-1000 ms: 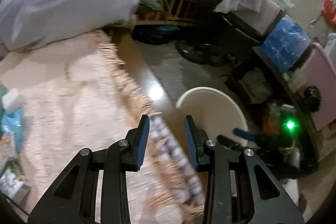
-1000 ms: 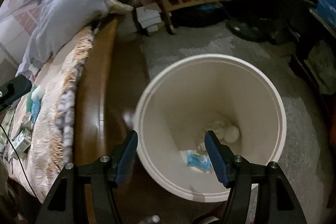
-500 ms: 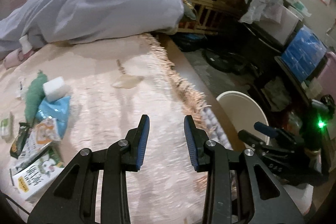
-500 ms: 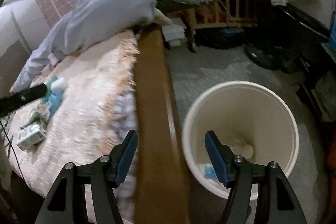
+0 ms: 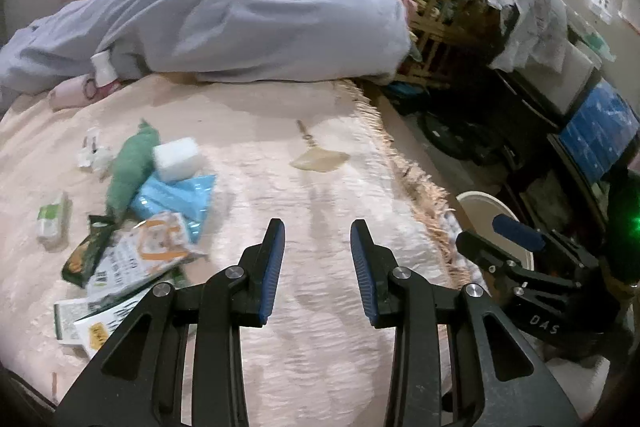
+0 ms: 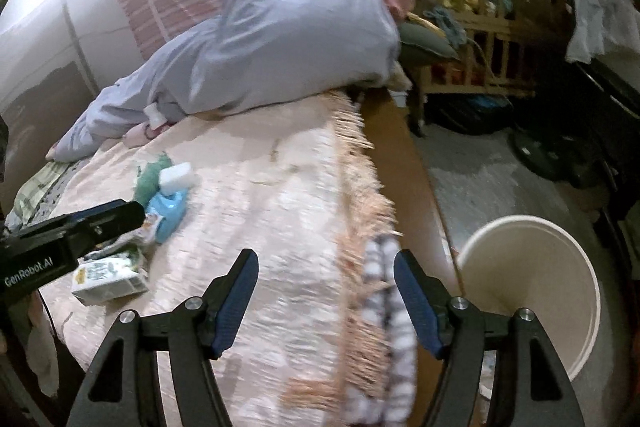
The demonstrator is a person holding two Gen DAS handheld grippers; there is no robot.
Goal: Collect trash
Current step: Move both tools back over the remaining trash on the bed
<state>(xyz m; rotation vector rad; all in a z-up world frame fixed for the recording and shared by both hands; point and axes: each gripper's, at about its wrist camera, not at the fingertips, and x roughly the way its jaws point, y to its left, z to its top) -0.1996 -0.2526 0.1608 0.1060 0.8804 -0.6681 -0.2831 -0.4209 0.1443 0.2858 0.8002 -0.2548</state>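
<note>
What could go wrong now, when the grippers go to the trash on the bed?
The wrappers overlap in a heap, so one grasp may lift several and drop some. The white bin stands on the floor beyond the bed's fringed edge; light pieces could fall short of it.

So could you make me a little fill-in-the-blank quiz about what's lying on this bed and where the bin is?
1. The white sponge block rests against a green ____ toy.
2. The cream bin stands on the ____, beside the bed.
3. Both hand-held grippers, left and right, hold ____ between their blue pads.
4. The blue packet lies on the pink ____.

Missing words: stuffed; floor; nothing; bedspread
</note>
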